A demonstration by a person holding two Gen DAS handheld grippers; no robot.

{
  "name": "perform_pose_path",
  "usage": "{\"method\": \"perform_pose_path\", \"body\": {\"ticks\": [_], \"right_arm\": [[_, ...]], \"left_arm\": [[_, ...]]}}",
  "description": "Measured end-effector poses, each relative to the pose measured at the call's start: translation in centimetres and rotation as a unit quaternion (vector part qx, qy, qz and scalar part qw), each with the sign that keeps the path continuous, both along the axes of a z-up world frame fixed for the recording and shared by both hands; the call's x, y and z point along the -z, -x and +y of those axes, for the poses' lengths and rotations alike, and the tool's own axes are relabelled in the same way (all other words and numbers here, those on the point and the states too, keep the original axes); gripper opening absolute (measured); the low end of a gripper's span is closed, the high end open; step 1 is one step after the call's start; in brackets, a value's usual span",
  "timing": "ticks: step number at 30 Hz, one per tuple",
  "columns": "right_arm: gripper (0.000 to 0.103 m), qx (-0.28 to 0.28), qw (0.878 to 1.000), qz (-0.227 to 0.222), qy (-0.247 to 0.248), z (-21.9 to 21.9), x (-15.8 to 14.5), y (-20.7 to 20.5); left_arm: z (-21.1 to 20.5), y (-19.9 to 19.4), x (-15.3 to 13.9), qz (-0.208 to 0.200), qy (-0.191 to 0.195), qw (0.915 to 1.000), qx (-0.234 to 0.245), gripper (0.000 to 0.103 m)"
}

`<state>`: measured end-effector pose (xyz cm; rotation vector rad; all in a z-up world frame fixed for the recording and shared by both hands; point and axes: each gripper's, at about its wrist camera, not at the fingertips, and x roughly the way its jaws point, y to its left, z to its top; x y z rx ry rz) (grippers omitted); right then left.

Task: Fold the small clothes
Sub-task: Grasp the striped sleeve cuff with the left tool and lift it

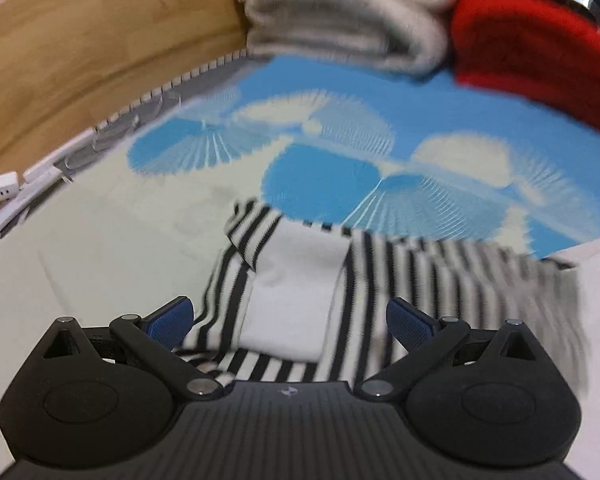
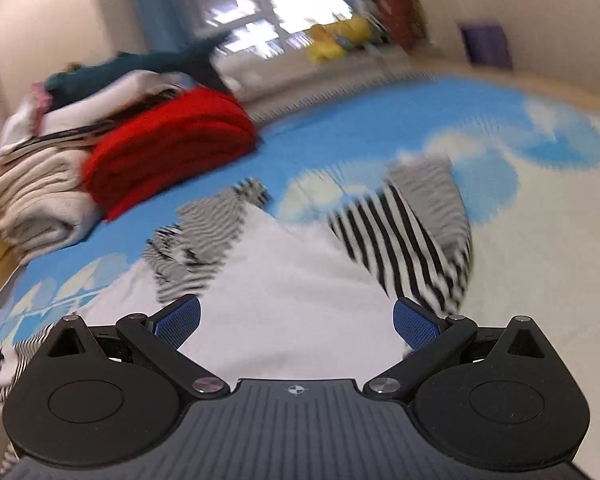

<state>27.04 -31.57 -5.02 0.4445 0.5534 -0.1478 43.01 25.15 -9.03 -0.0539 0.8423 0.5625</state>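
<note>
A small black-and-white striped garment with white panels (image 1: pixel 296 280) lies crumpled on the blue and cream play mat (image 1: pixel 120 220). My left gripper (image 1: pixel 290 322) is open, its blue pads on either side of the garment's near edge, close above it. In the right wrist view the same garment (image 2: pixel 300 280) spreads out ahead, white middle with striped parts at left and right. My right gripper (image 2: pixel 296 324) is open just over the white part. Both views are blurred by motion.
A stack of folded clothes stands at the mat's far edge: beige knit (image 1: pixel 340 20) and red knit (image 1: pixel 540 52), also seen in the right wrist view (image 2: pixel 168 148). Wooden floor (image 1: pixel 80 60) lies left of the mat. White chargers (image 1: pixel 0 192) lie at the left edge.
</note>
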Motion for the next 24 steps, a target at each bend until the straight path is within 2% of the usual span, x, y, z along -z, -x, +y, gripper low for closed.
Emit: {"method": "perform_pose_path", "body": {"ticks": [1,3,4,5,6,7,9,12,13,15,17,18,20,23,24], "right_arm": [[0.102,0.006,1.000,0.011,-0.028,-0.6,0.5,-0.6],[0.102,0.002,0.998,0.022,-0.062,-1.1,1.4,-1.3],[0.102,0.002,0.998,0.026,-0.062,-1.1,1.7,-1.7],[0.102,0.004,0.998,0.030,-0.054,-1.1,2.0,-2.0],[0.102,0.008,0.998,0.035,-0.047,-0.9,2.3,-2.0],[0.102,0.013,0.998,0.040,-0.043,-0.9,2.6,-2.0],[0.102,0.015,0.997,0.047,-0.058,-1.2,2.9,-2.0],[0.102,0.022,0.995,0.035,-0.087,-1.7,2.7,-1.9],[0.102,0.023,0.995,0.030,-0.089,-1.9,2.5,-1.7],[0.102,0.021,0.996,0.024,-0.088,-1.9,2.2,-1.5],[0.102,0.016,0.995,0.024,-0.093,-2.1,2.1,-1.5],[0.102,0.015,0.995,0.025,-0.097,-2.0,2.0,-1.5],[0.102,0.017,0.994,0.027,-0.104,-2.0,2.0,-1.6],[0.102,0.015,0.992,0.021,-0.122,-1.9,1.6,-1.4],[0.102,0.012,0.992,0.016,-0.122,-1.9,1.4,-1.3]], "left_arm": [[0.5,-0.7,0.9,0.007,-0.001,1.0000,-0.001,0.100],[1.4,-1.7,2.2,0.020,-0.033,0.9992,-0.012,0.065],[1.8,-1.8,2.4,0.022,-0.037,0.9991,-0.005,0.062],[2.2,-1.8,2.3,0.012,-0.041,0.9991,0.000,0.038],[2.7,-2.0,2.2,0.017,-0.048,0.9987,-0.008,0.022],[3.5,-2.1,1.7,0.016,-0.044,0.9987,-0.021,0.022],[5.9,-1.4,-0.7,-0.019,-0.003,0.9978,-0.063,0.022],[7.9,0.0,-5.3,-0.074,0.049,0.9909,-0.101,0.021],[7.3,0.0,-6.8,-0.081,0.054,0.9909,-0.094,0.021],[4.2,-0.8,-9.9,-0.090,0.046,0.9940,-0.043,0.021],[-1.2,-1.5,-13.5,-0.108,0.047,0.9921,0.043,0.021],[-3.8,-1.7,-15.1,-0.120,0.063,0.9874,0.081,0.021],[-9.8,-2.0,-18.1,-0.141,0.118,0.9673,0.175,0.021],[-20.3,-2.2,-20.1,-0.125,0.186,0.9232,0.312,0.022],[-23.9,-2.1,-19.8,-0.106,0.208,0.9052,0.355,0.029]]}}
